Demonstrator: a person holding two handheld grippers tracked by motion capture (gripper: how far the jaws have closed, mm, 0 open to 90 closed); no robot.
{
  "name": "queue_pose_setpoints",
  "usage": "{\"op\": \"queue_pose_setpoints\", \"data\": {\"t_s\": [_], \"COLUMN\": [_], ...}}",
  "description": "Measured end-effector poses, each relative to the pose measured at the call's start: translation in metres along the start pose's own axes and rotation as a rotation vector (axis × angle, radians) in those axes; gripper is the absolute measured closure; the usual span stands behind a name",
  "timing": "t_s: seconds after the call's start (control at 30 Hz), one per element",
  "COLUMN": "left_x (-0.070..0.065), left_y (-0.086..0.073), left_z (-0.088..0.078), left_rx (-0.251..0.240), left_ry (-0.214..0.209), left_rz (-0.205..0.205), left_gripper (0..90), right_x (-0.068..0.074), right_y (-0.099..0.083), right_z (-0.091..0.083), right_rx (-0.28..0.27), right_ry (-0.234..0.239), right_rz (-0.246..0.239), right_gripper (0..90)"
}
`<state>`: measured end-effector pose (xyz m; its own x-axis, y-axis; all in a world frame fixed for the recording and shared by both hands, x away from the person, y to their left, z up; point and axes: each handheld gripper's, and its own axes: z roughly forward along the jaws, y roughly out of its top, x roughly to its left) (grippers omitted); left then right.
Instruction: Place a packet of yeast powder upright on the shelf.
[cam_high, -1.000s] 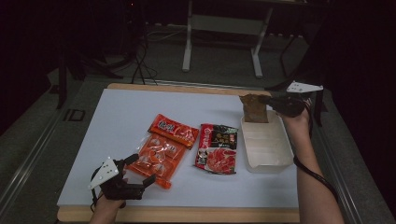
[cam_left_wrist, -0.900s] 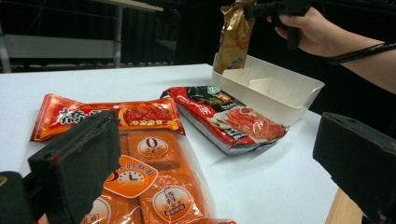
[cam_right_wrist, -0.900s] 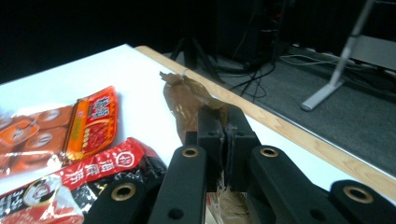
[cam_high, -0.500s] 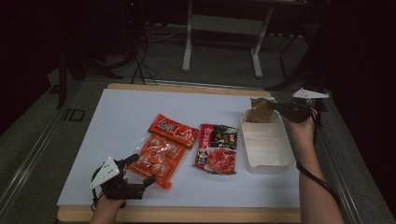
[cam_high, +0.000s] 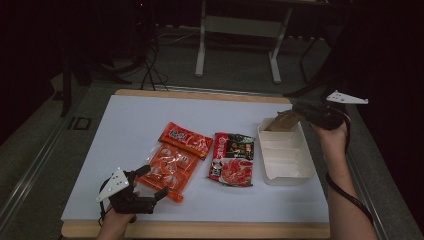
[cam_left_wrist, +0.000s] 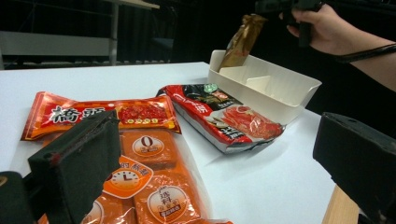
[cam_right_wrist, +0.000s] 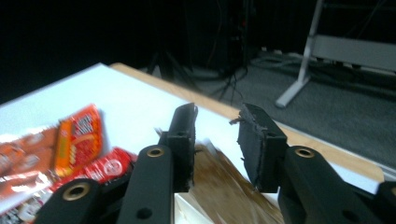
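A brown foil packet leans upright in the far end of the white divided tray; it also shows in the left gripper view. My right gripper is just right of its top. Its jaws have just been opening, and the packet sits below the gap of the right gripper, with the pads off it. My left gripper rests open at the near left, at the near corner of the orange sachet packet. Nothing sits between the jaws of the left gripper.
A red and black food packet lies flat between the orange packet and the tray. The tray's nearer compartments hold nothing. The white table top ends in a wooden edge all round, with dark floor and stands beyond.
The right gripper has drawn back to the right and its jaws have come apart. The brown packet, held in them before, now leans in the tray's far end. The left gripper kept still.
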<state>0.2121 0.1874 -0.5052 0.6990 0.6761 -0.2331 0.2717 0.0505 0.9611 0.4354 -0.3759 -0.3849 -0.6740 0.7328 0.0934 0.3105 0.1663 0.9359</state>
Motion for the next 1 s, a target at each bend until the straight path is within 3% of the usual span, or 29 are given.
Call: {"op": "queue_pose_setpoints", "data": {"t_s": [0.2, 0.27, 0.4, 0.53, 0.63, 0.77, 0.87, 1.0], "left_x": [-0.005, -0.007, -0.011, -0.015, -0.016, -0.017, -0.017, -0.02], "left_y": [0.003, 0.005, 0.008, 0.012, 0.015, 0.019, 0.021, 0.023], "left_z": [0.003, 0.004, 0.006, 0.007, 0.009, 0.012, 0.014, 0.022], "left_rx": [0.034, 0.043, 0.061, 0.074, 0.113, 0.142, 0.139, 0.15], "left_ry": [-0.002, -0.004, -0.022, -0.019, -0.022, -0.028, -0.017, -0.017], "left_rz": [0.044, 0.059, 0.045, 0.07, 0.044, -0.016, -0.017, -0.008], "left_gripper": [1.6, 1.6, 1.6, 5.4, 5.4, 5.4, 4.9, 4.8], "right_x": [0.022, 0.03, 0.047, 0.065, 0.079, 0.096, 0.109, 0.132], "right_y": [0.015, 0.018, 0.021, 0.02, 0.018, 0.012, 0.004, -0.01], "right_z": [-0.014, -0.018, -0.022, -0.032, -0.04, -0.053, -0.059, -0.065], "right_rx": [-0.014, -0.014, 0.006, -0.035, -0.07, -0.102, -0.115, -0.101], "right_ry": [0.005, 0.008, -0.024, -0.039, -0.045, -0.017, 0.035, 0.032], "right_rz": [-0.046, -0.021, -0.005, -0.003, -0.009, -0.012, -0.008, -0.038], "right_gripper": [58.8, 53.4, 38.0, 25.5, 13.6, 12.0, 12.0, 13.5]}}
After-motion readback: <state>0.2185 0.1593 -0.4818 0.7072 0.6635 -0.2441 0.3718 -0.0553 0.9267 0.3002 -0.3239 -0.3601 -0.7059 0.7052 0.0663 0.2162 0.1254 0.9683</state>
